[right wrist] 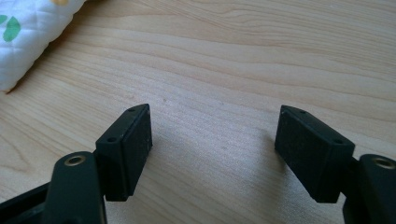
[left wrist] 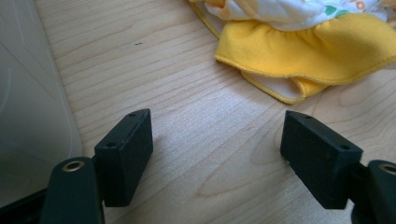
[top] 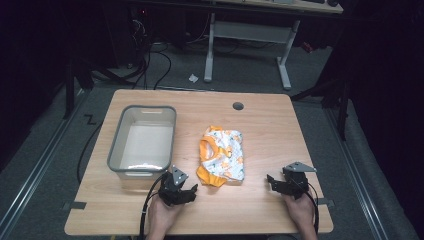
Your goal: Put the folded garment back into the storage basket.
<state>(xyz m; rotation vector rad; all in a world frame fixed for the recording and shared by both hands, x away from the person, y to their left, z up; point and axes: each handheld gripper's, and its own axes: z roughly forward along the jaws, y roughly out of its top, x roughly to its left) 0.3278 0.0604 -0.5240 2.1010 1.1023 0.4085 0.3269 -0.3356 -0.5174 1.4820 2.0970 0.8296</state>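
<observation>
A person sits at a wooden table and holds a black gripper in each hand.

The left gripper rests low near the front edge of the table. Its two jaws stand wide apart, and nothing is between them, just bare wood. In the left gripper view, the small piece of baby clothing lies just ahead of the jaws and a little to the right. It does not touch them. The part closest to the gripper is a yellow ruffled edge. Behind that is white cloth with little orange and green prints. Off to the left side of this gripper is the clear plastic bin. Its wall is close beside the left jaw.

The right gripper also rests low near the front edge of the table. Its jaws are wide apart too, with only bare wood between them. In the right gripper view, a white corner of the clothing shows far ahead and to the left of the jaws, well apart from them.

From the high view, the clothing lies bunched up on the table between the two grippers and a bit farther away from the person. It is nearer to the left gripper. The bin sits to the left of the clothing, just past the left gripper. A small round hole is in the far part of the table.
</observation>
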